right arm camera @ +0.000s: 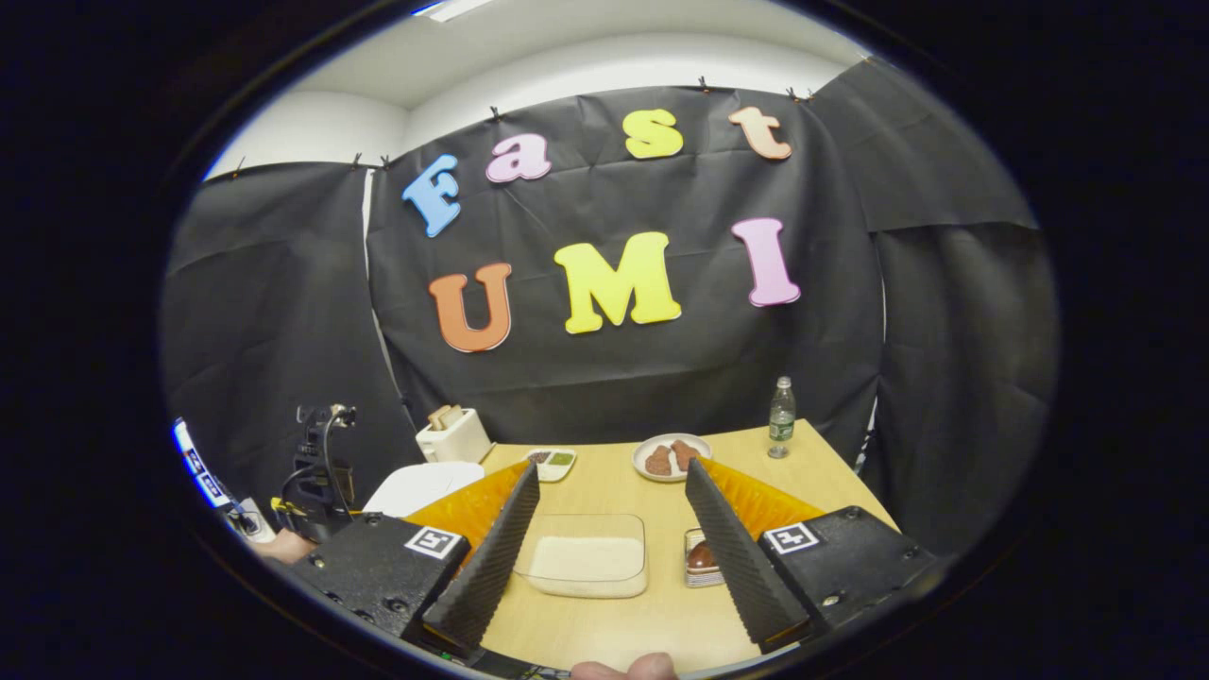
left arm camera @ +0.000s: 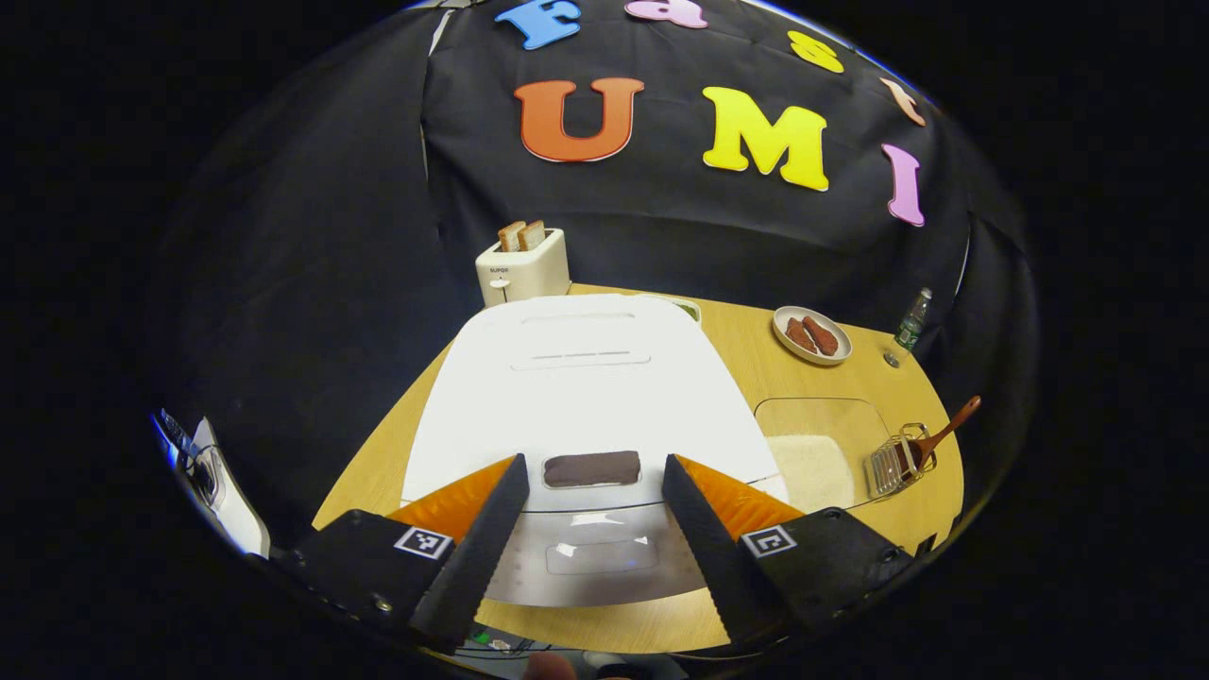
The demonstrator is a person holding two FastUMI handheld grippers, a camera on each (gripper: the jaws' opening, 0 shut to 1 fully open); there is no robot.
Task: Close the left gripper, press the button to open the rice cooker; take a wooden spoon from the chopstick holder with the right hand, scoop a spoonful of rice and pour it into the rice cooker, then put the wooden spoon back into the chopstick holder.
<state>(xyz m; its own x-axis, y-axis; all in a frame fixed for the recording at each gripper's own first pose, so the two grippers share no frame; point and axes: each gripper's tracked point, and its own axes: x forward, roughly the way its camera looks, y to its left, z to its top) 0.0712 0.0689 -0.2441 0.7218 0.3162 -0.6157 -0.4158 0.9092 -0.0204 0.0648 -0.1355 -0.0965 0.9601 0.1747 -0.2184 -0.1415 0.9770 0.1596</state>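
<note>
Wooden table (left arm camera: pixel 746 364) w/ rice cooker (left arm camera: pixel 586 397); lid down. Left claw (left arm camera: pixel 593 515) gapes over its button (left arm camera: pixel 592 468) — pressing w/o closing could straddle, miss. Right claw (right arm camera: pixel 614 557) open, empty.

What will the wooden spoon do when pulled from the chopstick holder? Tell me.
Likely stiff and light. The wooden spoon leans in the wire chopstick holder, so it may snag, and the small holder might tip or slide on the table.

Left gripper (left arm camera: pixel 592 515) agape over closed rice cooker's (left arm camera: pixel 586 397) button (left arm camera: pixel 592 468).
</note>
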